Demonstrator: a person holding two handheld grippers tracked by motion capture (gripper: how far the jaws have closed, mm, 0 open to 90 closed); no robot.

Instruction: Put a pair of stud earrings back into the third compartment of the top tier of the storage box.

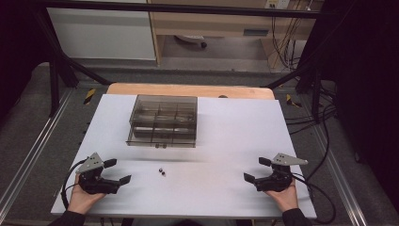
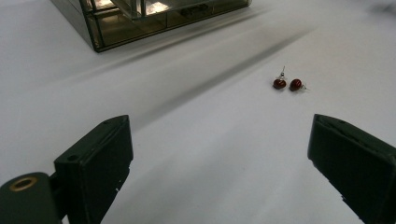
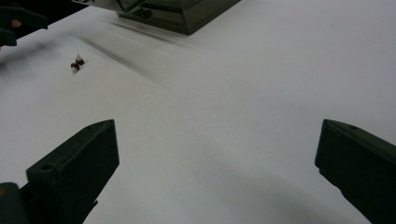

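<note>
Two small dark red stud earrings (image 1: 162,171) (image 2: 287,84) (image 3: 77,63) lie side by side on the white table top (image 1: 226,141), a little in front of a smoky transparent drawer box (image 1: 163,120) (image 2: 140,18) (image 3: 177,11). My left gripper (image 1: 117,171) (image 2: 219,158) rests at the front left of the table, open, its jaws wide apart with nothing between them. It points toward the earrings. At the front right, my right gripper (image 1: 257,169) (image 3: 217,163) is open too and holds nothing.
The drawer box stands at the back middle, with several compartments and small knobs on its front. A wooden edge (image 1: 188,89) shows behind the white top. Black frame bars, cables (image 1: 324,141) and a metal rail run along both sides.
</note>
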